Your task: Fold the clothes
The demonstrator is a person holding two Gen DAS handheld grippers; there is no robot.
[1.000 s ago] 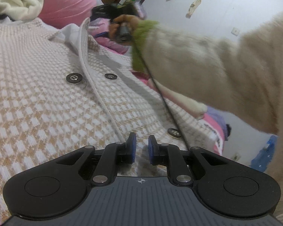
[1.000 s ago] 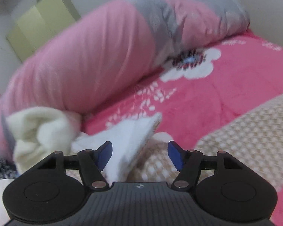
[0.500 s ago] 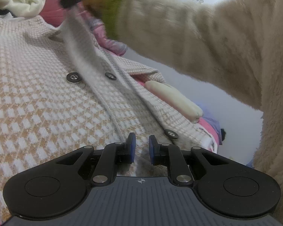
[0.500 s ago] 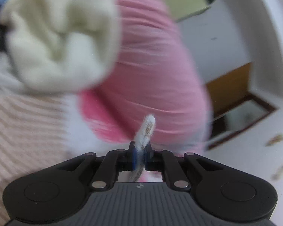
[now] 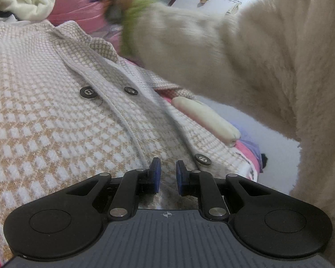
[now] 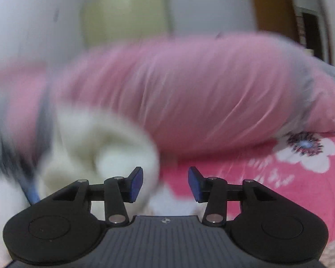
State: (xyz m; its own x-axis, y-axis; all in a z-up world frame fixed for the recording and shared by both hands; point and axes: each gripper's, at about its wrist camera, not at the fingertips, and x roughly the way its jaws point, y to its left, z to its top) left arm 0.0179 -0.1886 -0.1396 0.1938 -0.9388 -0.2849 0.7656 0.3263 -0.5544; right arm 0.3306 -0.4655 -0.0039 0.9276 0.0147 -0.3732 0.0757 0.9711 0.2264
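My left hand-held gripper [image 5: 166, 175] rests low over the checked tan-and-white cardigan [image 5: 55, 116], its blue pads a narrow gap apart with knit fabric showing between them; I cannot tell whether they pinch it. The cardigan lies spread front-up on the pink floral bed [image 6: 268, 178], dark buttons [image 5: 87, 92] along its placket. My right hand-held gripper [image 6: 165, 184] is released, jaws wide and empty, facing a blurred cream garment [image 6: 96, 154] before a rolled pink quilt [image 6: 201, 93]. My fuzzy beige sleeve [image 5: 245, 53] crosses above the cardigan.
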